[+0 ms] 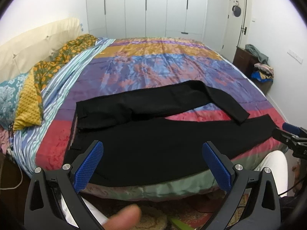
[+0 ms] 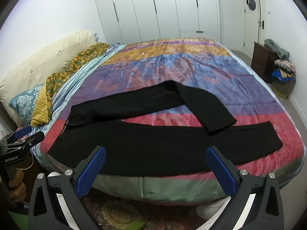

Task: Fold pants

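Black pants (image 2: pixel 153 145) on patchwork bedspread (image 2: pixel 191 67), far leg bent.
L gripper (image 1: pixel 153 164) & R gripper (image 2: pixel 155 169): both wide open, empty, above near bed edge.

Black pants (image 2: pixel 153 145) spread on bed (image 2: pixel 191 67); right tongs (image 2: pixel 155 169) gaping, empty.

Black pants (image 2: pixel 153 147) lie flat along the bed's (image 2: pixel 191 67) near edge, waistband left, far leg bent back.

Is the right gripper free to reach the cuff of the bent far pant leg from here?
Probably yes. The right gripper is open and holds nothing, and only flat black pants lie between it and that cuff; nothing stands in the way.
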`<state>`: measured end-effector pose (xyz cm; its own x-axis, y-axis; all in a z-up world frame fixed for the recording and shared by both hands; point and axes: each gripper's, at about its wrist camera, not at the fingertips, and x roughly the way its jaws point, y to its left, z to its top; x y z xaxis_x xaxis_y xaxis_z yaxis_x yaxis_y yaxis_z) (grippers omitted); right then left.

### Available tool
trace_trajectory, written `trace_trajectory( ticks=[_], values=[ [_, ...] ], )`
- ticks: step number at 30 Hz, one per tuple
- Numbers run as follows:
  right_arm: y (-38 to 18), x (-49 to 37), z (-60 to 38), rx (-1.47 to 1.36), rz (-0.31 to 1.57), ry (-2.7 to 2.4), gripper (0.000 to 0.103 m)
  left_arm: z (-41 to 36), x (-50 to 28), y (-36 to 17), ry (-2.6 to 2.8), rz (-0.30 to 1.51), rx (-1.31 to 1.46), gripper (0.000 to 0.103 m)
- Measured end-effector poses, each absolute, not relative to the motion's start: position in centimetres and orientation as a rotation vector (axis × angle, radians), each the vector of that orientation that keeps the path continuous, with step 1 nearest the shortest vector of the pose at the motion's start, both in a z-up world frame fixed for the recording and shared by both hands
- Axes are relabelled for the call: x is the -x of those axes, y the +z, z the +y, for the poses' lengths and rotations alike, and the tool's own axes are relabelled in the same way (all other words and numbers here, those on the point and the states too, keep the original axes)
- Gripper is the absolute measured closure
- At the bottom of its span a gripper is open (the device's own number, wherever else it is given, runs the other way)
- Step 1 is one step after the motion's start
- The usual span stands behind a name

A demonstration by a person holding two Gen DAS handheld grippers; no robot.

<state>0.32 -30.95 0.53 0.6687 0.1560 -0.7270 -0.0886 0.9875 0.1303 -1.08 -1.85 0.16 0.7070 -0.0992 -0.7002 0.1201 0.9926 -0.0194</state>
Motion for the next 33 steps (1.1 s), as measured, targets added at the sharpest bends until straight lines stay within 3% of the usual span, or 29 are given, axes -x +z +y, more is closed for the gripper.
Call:
trace_trajectory(
  ticks=[11, 17, 27, 33],
  values=[
    [0.1, -0.4, -31.5, -0.085, 0.84, 0.095, 0.0, -1.0, 0.5, -0.5, -0.076, 0.816, -0.006, 0.0],
    [-0.1, -0.6, -32.6, -0.131, 0.853, 0.07, 0.0, -1.3, 0.9, 0.5, 0.009, 0.719, -0.115, 0.0],
    [4.2, 0.0, -34.2, 0.06, 0.603, -0.014, 0.0, -0.5, -0.3, 2.0, -0.038, 0.705, -0.048, 0.0],
    [3.5, -0.1, -33.3, 0.09, 0.608, 0.015, 0.0, -1.2, -0.1, 1.2, -0.044, 0.734, -0.059, 0.0]
  ],
)
